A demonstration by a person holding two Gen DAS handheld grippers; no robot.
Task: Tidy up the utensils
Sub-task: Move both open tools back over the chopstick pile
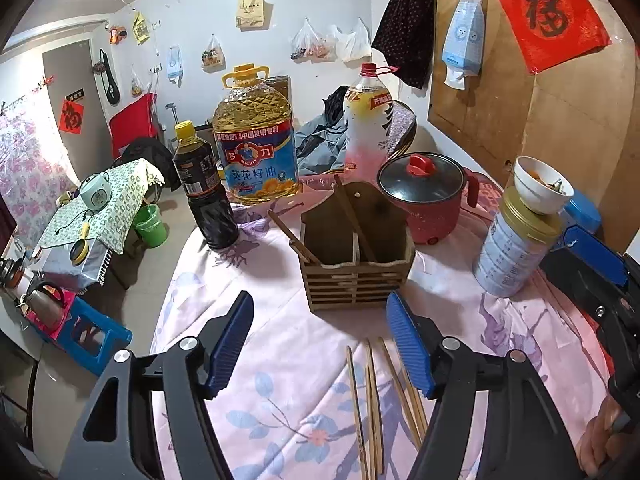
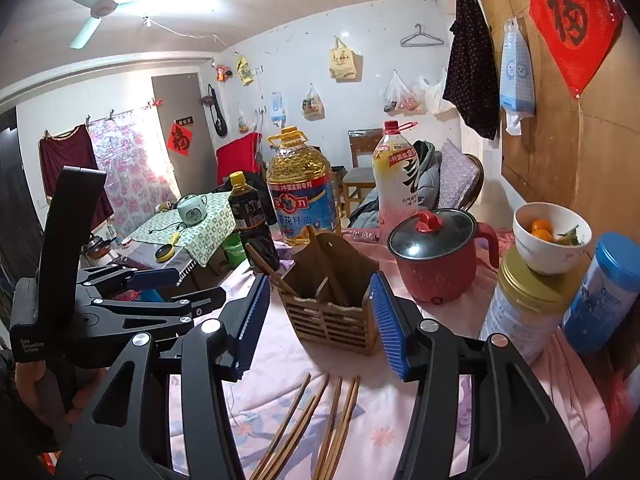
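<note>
Red pot (image 1: 430, 196) and oil bottle (image 1: 256, 140) flank holder (image 1: 356, 256).

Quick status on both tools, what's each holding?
Left tool: open, holding nothing; chopsticks loose below.
Right tool: open, holding nothing.

The cloth (image 1: 288, 360) is pink with blue and purple flowers. The pot (image 1: 430, 208) is red, the holder (image 1: 356, 276) brown, the pads (image 1: 230, 344) blue.
</note>
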